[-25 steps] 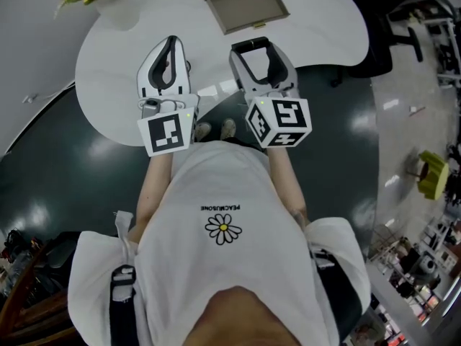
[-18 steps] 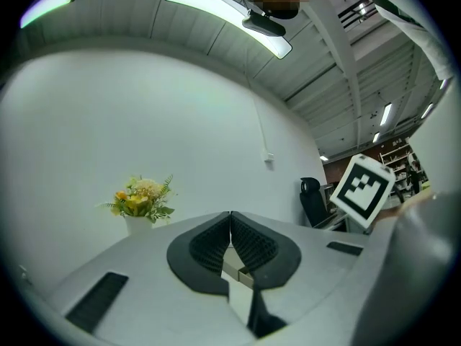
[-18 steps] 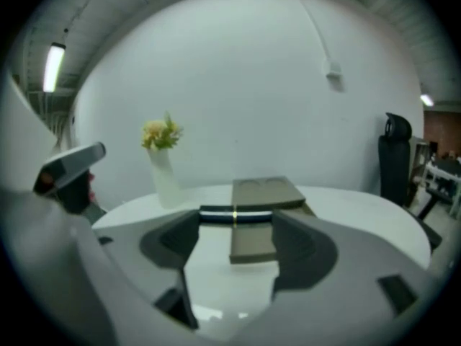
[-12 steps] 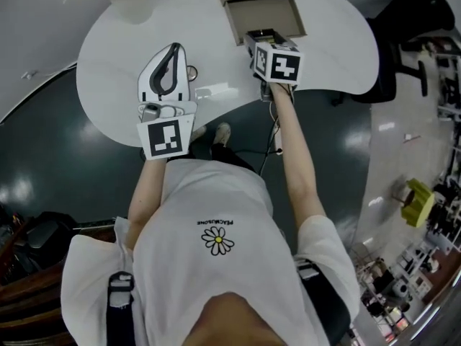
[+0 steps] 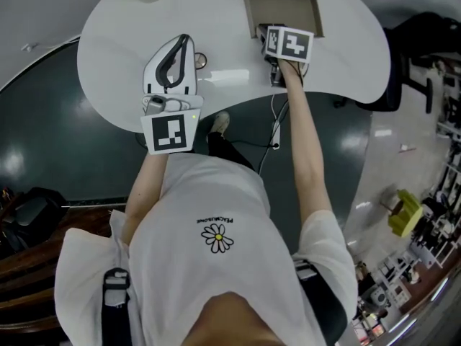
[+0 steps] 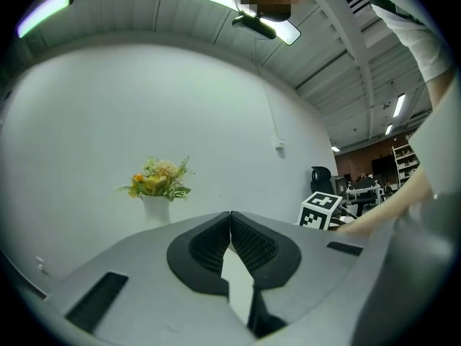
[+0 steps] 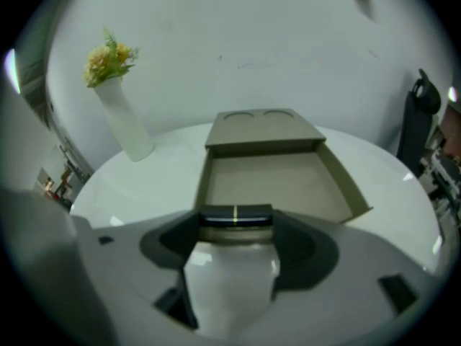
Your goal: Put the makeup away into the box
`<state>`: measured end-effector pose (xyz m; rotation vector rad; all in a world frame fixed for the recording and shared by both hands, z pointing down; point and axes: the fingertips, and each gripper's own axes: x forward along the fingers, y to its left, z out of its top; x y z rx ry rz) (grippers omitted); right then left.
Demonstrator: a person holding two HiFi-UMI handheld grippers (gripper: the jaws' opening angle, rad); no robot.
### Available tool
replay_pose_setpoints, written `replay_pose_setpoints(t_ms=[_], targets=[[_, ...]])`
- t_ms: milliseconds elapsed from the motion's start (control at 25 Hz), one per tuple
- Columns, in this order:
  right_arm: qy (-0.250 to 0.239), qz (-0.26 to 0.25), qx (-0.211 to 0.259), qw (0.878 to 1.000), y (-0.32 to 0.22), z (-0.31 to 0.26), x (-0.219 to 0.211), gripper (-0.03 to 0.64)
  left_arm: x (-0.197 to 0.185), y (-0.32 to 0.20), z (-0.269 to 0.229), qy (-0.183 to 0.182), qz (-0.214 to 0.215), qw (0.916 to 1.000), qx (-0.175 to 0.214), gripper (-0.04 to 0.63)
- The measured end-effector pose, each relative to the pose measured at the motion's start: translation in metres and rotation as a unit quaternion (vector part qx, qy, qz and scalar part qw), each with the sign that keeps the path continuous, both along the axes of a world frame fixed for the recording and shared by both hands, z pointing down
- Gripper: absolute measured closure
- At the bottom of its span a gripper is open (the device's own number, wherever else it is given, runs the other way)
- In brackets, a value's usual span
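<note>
My right gripper (image 7: pixel 235 220) is shut on a dark makeup compact (image 7: pixel 235 215) with a thin gold line, held across its jaws. It hovers at the front edge of the open tan cardboard box (image 7: pixel 344 193), whose inside looks bare. In the head view the right gripper (image 5: pixel 271 36) reaches out on a stretched arm to the box (image 5: pixel 315 19) at the table's far side. My left gripper (image 5: pixel 181 45) stays over the white table (image 5: pixel 115 42), shut with nothing in it; its fingertips (image 6: pixel 232 225) meet. A small round item (image 5: pixel 199 61) lies beside it.
A white vase with yellow flowers (image 7: pixel 124 117) stands on the table left of the box, also seen as the vase (image 6: pixel 158 193) from the left gripper. The box lid (image 7: pixel 263 127) with two round recesses lies flat behind. A black office chair (image 5: pixel 425 56) stands right of the table.
My right gripper has moved forward from near my body out to the box's front edge. The left gripper has stayed roughly where it was over the table.
</note>
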<state>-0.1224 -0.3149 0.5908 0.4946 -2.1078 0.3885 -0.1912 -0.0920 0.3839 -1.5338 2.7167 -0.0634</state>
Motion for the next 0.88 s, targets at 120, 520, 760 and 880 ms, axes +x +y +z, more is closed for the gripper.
replay_pose_setpoints(t_ms=[120,520,760,880], targets=[[0.001,-0.004,0.004,1.000,0.002,0.002,-0.002,0.304,-0.002,0.004,0.000,0.001,-0.008,1.0000,0.003,0.571],[0.010,0.005,0.034,0.999,-0.002,0.004,-0.002,0.304,0.002,0.010,-0.001,0.007,-0.007,0.9999,0.010,0.571],[0.000,-0.006,0.033,0.999,0.006,-0.002,-0.004,0.304,0.007,0.012,-0.003,0.008,-0.004,0.9998,0.017,0.571],[-0.008,-0.007,0.038,0.999,0.006,-0.009,-0.007,0.304,0.008,0.014,-0.004,0.007,-0.003,0.9998,0.017,0.571]])
